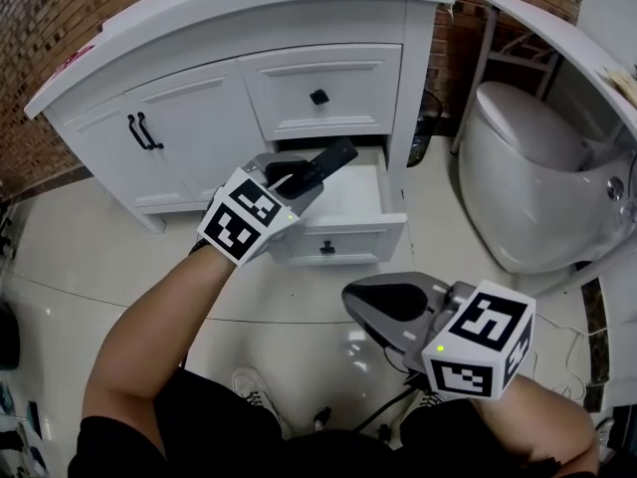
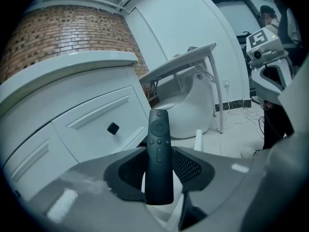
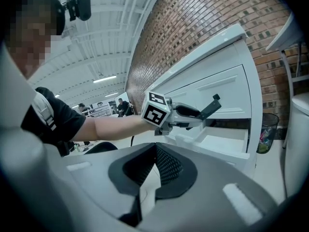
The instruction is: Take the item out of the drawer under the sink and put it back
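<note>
Bathroom corner, brick wall [image 1: 60,18] behind, glossy tiled floor [image 1: 90,267]. White sink cabinet [image 1: 189,108]: lower right drawer [image 1: 333,239] pulled open. Black remote [image 2: 160,149]: pinched at its lower end by the left claw [image 1: 307,175], button face showing, tip angled up and away, held over the open drawer and apparently clear of it. Right claw [image 3: 155,146]: pressed together, nothing between its jaws, low and apart from the drawer. White toilet [image 1: 528,187] beside the cabinet.

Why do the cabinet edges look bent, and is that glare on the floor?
Head view: the wide lens bows the cabinet top, and the glossy floor shows bright reflections. Left gripper view: dark corners, but the remote is sharp. Right gripper view: same bending.
</note>
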